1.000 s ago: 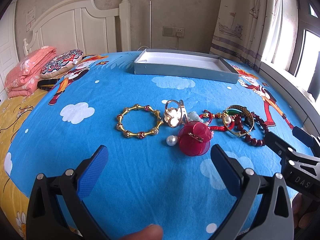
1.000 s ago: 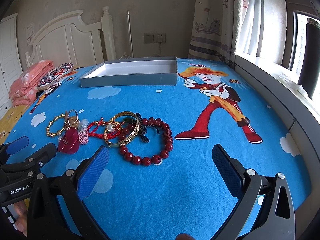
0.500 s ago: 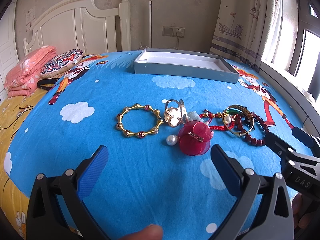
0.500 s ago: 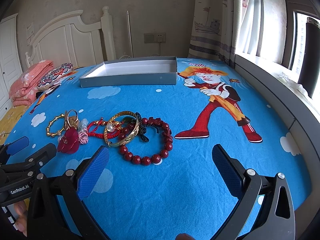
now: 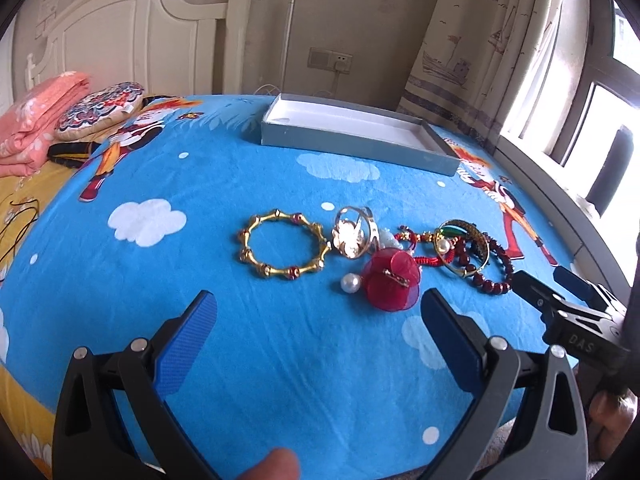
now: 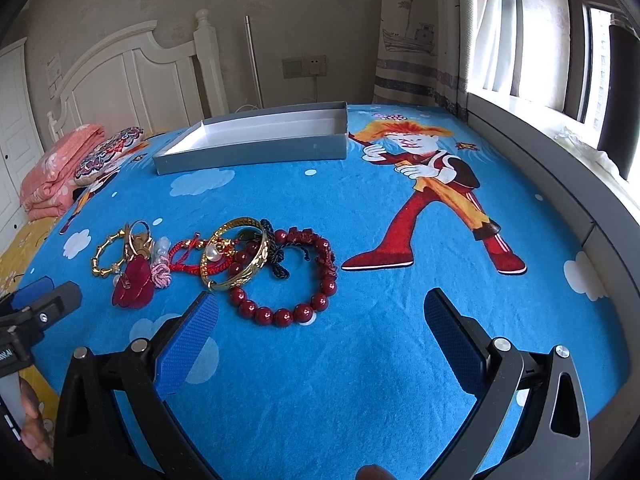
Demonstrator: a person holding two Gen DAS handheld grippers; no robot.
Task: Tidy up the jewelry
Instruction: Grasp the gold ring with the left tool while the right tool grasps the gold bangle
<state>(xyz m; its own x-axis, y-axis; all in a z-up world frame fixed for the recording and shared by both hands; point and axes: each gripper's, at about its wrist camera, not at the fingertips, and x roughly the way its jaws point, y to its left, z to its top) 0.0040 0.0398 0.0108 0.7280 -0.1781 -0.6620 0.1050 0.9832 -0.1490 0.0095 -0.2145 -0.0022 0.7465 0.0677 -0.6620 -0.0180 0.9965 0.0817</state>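
Observation:
Jewelry lies in a row on the blue bedspread. A gold bamboo-style bracelet point(image 5: 285, 245) is leftmost, then a gold clip point(image 5: 354, 233), a red flower brooch point(image 5: 392, 280) with a pearl point(image 5: 349, 282), a red cord, a gold bangle point(image 6: 236, 253) and a dark red bead bracelet point(image 6: 288, 280). Behind them sits an empty grey box point(image 5: 352, 136) with a white inside. My left gripper point(image 5: 318, 334) is open, just short of the brooch. Open too, my right gripper point(image 6: 320, 332) hovers near the bead bracelet.
A white headboard stands at the back left, with a folded pink blanket point(image 5: 28, 120) and a patterned cushion point(image 5: 100, 110) beside it. Curtains and a window ledge point(image 6: 560, 184) run along the right. A fingertip shows at each view's bottom edge.

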